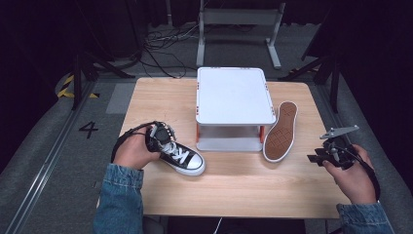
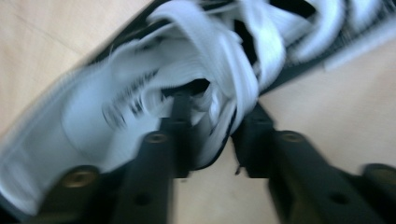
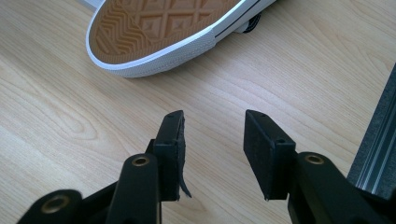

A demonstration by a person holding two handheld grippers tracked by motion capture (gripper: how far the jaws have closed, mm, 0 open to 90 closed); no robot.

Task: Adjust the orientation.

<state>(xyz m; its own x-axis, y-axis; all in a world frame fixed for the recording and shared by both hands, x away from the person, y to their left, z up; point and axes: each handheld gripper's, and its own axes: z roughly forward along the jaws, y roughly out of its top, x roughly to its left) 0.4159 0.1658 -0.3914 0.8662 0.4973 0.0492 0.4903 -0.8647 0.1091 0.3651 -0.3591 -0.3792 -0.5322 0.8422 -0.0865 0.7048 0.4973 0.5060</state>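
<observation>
A black sneaker with white laces (image 1: 182, 158) stands upright on the wooden table (image 1: 234, 190), left of centre. My left gripper (image 1: 160, 136) is at its heel opening. In the left gripper view the sneaker (image 2: 93, 121) is blurred; one jaw sits inside the opening, the other outside, and my left gripper (image 2: 217, 135) is shut on the shoe's side wall. The matching sneaker (image 1: 281, 131) lies overturned at the right, tan sole (image 3: 154, 28) up. My right gripper (image 1: 314, 158) hovers near the table's right edge; in its own view my right gripper (image 3: 212, 126) is open with bare wood between the jaws.
A white two-level stand (image 1: 234, 95) with orange posts sits at the back middle of the table, between the two shoes. A metal rail (image 3: 378, 154) runs along the table's right edge. Dark floor with cables and frame legs lies beyond the table.
</observation>
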